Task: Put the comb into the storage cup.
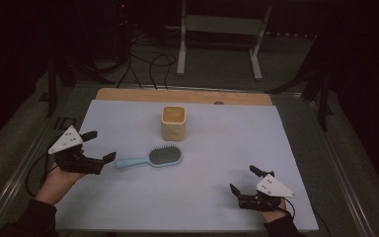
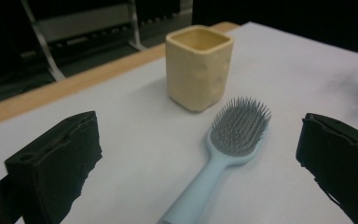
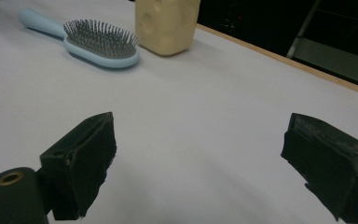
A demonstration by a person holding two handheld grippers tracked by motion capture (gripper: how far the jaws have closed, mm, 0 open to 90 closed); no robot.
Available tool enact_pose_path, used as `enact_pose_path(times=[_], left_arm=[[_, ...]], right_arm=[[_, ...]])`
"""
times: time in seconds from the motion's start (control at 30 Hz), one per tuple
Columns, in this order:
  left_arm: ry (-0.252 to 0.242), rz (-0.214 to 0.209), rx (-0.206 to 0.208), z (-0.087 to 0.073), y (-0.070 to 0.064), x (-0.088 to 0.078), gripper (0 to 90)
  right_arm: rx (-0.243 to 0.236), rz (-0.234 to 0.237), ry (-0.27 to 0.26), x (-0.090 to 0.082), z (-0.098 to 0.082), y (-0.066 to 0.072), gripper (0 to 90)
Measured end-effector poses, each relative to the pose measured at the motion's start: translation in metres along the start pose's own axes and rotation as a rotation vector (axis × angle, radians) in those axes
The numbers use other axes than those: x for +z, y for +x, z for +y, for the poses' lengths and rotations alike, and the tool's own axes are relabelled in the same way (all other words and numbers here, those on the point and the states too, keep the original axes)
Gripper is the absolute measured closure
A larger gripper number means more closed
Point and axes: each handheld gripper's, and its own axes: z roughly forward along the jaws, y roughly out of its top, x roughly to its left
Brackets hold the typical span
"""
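A cream square cup is standing upright just behind the hairbrush — near its bristle head, apart from it, with open sheet lying between the brush and both tools. The left gripper is hovering just beside the handle tip, its jaws spread wide and holding nothing; in the left gripper view the handle is running up between the two jaws toward the cup. The right gripper is sitting well apart at the near right, jaws equally wide, gripping nothing.

The hairbrush is lying bristles-up near the middle of the sheet, its long axis running roughly left to right — pale blue handle pointing toward the person's left, head toward the right.

A pale sheet is covering a wooden tabletop whose far edge is showing. The room beyond is lying dark; cables are trailing on the floor beside a white frame stand.
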Motion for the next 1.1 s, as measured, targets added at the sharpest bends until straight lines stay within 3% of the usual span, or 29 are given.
enact_pose_path(times=[0.3,0.43,0.7,0.93,1.1], left_arm=[[0.051,0.009,-0.004,-0.008,0.009,0.02,3.4],[0.067,0.016,0.001,-0.013,0.014,0.029,9.6],[0.104,0.021,-0.032,-0.025,0.022,0.046,18.0],[0.13,0.009,-0.041,-0.031,0.027,0.055,28.9],[0.157,0.025,-0.039,-0.035,0.028,0.06,37.8]], right_arm=[[-0.007,0.005,0.0,0.0,0.0,0.001,8.9],[-0.005,0.006,0.002,0.0,0.0,0.001,9.0],[-0.012,0.008,-0.002,0.0,0.0,0.001,9.0],[-0.01,0.018,-0.001,0.0,0.001,0.002,9.0],[-0.01,0.019,-0.001,0.0,0.001,0.002,8.9]])
